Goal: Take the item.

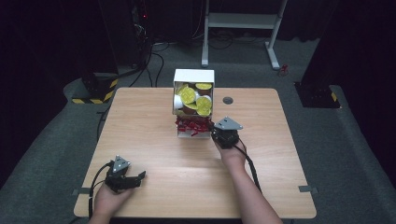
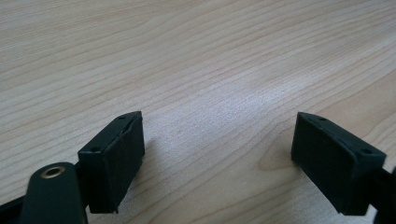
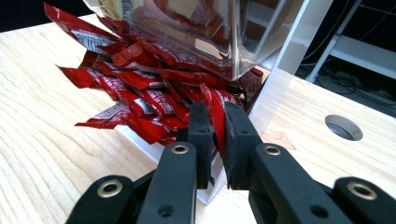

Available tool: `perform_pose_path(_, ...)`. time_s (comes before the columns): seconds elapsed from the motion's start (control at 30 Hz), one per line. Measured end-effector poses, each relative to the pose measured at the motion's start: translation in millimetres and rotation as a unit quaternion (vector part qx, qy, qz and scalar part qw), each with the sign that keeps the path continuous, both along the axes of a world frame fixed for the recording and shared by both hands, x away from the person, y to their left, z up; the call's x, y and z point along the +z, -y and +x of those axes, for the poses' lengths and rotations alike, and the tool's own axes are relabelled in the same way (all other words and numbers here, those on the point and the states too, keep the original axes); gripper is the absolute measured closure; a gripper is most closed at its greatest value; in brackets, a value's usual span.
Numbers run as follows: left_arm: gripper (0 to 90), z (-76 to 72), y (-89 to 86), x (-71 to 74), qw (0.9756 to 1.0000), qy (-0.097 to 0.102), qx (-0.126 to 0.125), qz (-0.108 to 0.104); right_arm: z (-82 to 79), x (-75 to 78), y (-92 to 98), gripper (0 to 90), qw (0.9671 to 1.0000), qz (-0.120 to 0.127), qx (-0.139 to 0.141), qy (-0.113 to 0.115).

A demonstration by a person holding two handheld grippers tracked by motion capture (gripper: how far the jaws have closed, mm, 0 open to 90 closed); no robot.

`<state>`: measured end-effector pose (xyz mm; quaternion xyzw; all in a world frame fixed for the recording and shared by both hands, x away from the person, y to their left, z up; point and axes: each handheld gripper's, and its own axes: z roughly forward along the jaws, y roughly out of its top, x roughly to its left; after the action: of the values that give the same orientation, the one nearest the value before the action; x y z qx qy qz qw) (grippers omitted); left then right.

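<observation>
1. At table's far middle: white dispenser box (image 1: 194,77), yellow-lidded cups (image 1: 204,106) above, red sachets (image 3: 140,88) heaped in bottom tray (image 3: 154,148).
2. Right gripper (image 3: 218,133) at tray's front edge, jaws pinching one red sachet (image 3: 215,114).
3. Left gripper (image 2: 217,144) near front-left corner, jaws spread, nothing between, low over bare table (image 2: 196,60).

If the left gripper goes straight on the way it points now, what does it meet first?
Probably nothing: the left gripper, jaws open, faces only bare table in its own view. From above it points right, along the near edge, though depth is unclear.
</observation>
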<state>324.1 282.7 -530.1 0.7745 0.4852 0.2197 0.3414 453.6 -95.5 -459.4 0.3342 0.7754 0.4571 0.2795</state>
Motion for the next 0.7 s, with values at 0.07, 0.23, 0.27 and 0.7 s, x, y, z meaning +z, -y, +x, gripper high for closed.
perform_pose_path(0.07, 17.6, 0.0, 0.0, 0.0, 1.0000, 0.000, 0.000, 0.000, -2.0, 0.6, 0.6, 83.4, 1.0000, 0.000, 0.002, 0.000)
perform_pose_path(0.23, 17.8, 0.0, -0.3, 0.3, 1.0000, -0.002, -0.002, -0.001, -6.5, 2.5, 3.3, 83.4, 1.0000, 0.006, 0.005, -0.002)
perform_pose_path(0.27, 17.9, 0.1, -0.3, 0.1, 1.0000, -0.001, -0.002, -0.001, -7.5, 3.0, 3.9, 83.3, 1.0000, 0.006, 0.006, -0.002)
perform_pose_path(0.7, 18.1, 0.1, -0.3, 0.1, 1.0000, -0.001, -0.002, -0.002, -14.9, 4.2, 8.4, 83.3, 0.9999, 0.007, 0.014, 0.003)
